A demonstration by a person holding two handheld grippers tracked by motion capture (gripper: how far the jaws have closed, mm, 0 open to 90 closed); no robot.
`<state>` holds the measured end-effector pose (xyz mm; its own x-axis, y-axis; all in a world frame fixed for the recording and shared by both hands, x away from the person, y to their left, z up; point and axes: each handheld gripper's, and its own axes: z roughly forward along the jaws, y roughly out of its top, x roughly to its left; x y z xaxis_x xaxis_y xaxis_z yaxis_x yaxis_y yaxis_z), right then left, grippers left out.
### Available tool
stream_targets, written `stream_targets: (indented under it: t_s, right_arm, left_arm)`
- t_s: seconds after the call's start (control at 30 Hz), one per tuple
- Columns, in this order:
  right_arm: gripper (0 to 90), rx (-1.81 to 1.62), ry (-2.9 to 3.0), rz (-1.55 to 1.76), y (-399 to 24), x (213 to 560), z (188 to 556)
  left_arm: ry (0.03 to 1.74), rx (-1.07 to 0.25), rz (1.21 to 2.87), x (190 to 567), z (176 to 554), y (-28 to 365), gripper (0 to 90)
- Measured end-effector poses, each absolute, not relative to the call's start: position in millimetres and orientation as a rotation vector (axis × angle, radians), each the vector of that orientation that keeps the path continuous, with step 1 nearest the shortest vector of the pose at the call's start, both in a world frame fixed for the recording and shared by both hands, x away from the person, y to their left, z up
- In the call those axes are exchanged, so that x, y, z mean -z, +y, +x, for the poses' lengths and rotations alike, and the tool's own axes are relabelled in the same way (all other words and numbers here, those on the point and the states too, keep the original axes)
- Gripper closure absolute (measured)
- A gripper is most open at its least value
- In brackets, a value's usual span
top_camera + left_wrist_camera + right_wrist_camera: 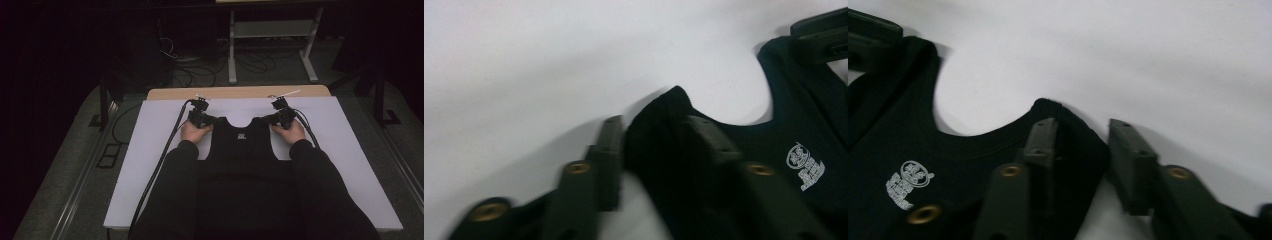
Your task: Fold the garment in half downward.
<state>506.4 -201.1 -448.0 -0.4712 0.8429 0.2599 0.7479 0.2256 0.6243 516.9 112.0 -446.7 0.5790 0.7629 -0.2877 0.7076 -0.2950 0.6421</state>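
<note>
A black sleeveless top (pixel 242 145) lies flat on a white board (pixel 145 150), neck opening toward the far edge, with a small white logo (pixel 804 167) under the neckline. My left gripper (pixel 202 119) is at its left shoulder strap (pixel 659 145). The strap is bunched up between the two jaws of the left gripper (pixel 653 122), which touch it on both sides. My right gripper (pixel 280 118) is at the right shoulder strap (pixel 1078 145). That strap is puckered between the jaws of the right gripper (pixel 1082 125). Both hands rest on the board behind the grippers.
The board sits on a wooden table (pixel 240 92) whose far edge shows beyond it. A white metal stand (pixel 272 30) and loose cables (pixel 200 75) are on the dark floor behind. A gripper cable (pixel 165 155) trails down the board's left side.
</note>
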Motion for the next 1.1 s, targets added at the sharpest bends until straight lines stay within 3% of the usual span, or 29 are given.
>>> stream_targets:
  t_s: [0.1, 0.23, 1.1]
  right_arm:
    - [81.7, -1.071, 2.399, 1.500, -199.2, 448.0, 506.2]
    - [84.3, -1.060, 2.412, 1.484, -200.6, 446.2, 505.6]
    - [85.0, -1.245, 2.357, 1.378, -197.6, 405.3, 474.3]
  left_arm:
    - [1.180, -0.077, 2.042, 448.0, 516.4, 109.9, 78.5]
    - [1.179, -0.071, 2.052, 446.9, 516.3, 110.9, 85.2]
    - [1.118, -0.101, 1.960, 407.6, 489.0, 118.5, 86.5]
